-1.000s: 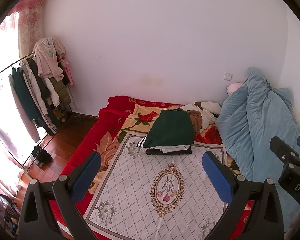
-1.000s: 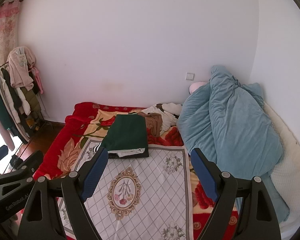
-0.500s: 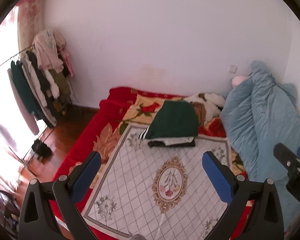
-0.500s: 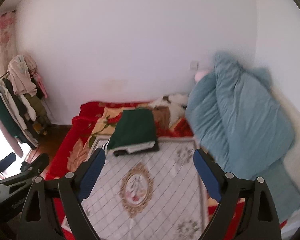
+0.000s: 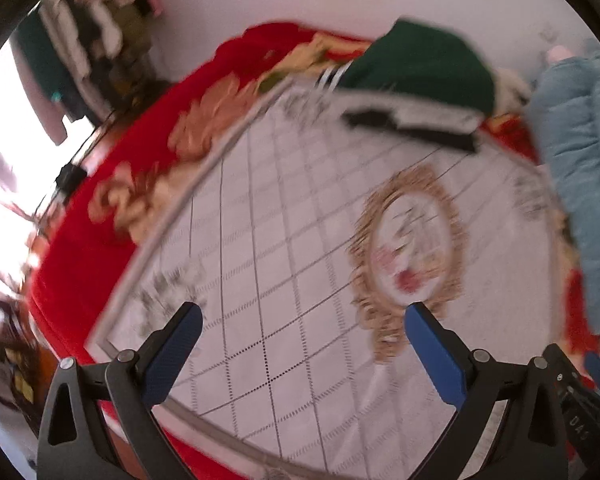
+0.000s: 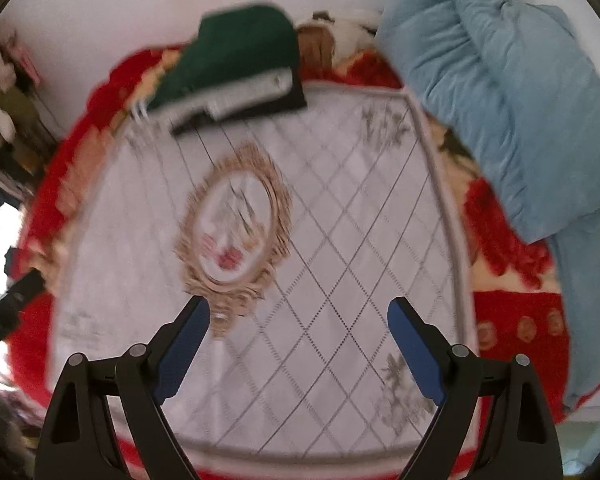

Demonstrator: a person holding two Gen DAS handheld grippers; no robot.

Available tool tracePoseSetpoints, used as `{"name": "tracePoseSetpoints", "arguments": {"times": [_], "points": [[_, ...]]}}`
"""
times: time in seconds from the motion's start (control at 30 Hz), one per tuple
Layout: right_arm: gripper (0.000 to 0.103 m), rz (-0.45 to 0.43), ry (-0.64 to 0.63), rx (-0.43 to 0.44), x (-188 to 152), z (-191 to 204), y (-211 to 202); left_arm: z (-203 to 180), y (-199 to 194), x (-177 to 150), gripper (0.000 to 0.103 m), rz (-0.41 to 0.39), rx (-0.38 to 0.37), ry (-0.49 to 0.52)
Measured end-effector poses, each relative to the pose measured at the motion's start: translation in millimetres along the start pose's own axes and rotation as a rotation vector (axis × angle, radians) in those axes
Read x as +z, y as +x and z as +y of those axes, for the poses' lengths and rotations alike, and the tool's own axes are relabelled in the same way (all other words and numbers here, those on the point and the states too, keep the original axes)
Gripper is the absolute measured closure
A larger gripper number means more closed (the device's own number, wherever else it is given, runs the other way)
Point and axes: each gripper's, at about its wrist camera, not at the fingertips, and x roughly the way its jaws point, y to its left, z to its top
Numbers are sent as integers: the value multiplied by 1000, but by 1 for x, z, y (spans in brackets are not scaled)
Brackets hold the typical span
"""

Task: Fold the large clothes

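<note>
A stack of folded clothes with a dark green garment (image 5: 416,68) on top lies at the far end of the bed, also visible as the green garment (image 6: 236,52) in the right wrist view. Behind it sits a loose heap of brown and white clothes (image 6: 320,36). My left gripper (image 5: 302,316) is open and empty, tilted down over the white quilted blanket panel (image 5: 300,240). My right gripper (image 6: 299,308) is also open and empty above the same panel (image 6: 340,240). Both views are motion-blurred.
A red floral blanket (image 5: 100,216) covers the bed. A bunched blue duvet (image 6: 500,100) fills the right side. A clothes rack (image 5: 88,28) with hanging garments stands at the left by a bright window. The white wall is behind the bed.
Both grippers have dropped sharply toward the bed and tipped downward. The quilted panel now fills the views and the wall has mostly left the frame. Jaws stay wide.
</note>
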Motion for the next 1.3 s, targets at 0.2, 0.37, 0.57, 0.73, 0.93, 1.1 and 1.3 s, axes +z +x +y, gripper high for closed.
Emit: {"name": "tracePoseSetpoints", "arguments": {"times": [0.2,0.37,0.57,0.73,0.93,1.1,1.3], "points": [[11,-52,-123,31,-58,37,156,13,121,-62,0,-80,14,-65],[7,-128,-283,125,-65,97,229,41,160,-93,0,-240,-1,-171],[0,-236,-256,162,-70,100,254,31,184,-96,0,-188,45,-146],[0,-202,-276,141,-69,101,253,34,178,-96,0,-182,25,-154],[0,-195,-279,133,-70,102,248,33,192,-97,0,-171,43,-146],[0,-196,-273,140,-74,99,246,32,196,-92,0,-172,59,-156],[0,-197,-273,144,-73,99,246,31,196,-91,0,-174,74,-169]]}}
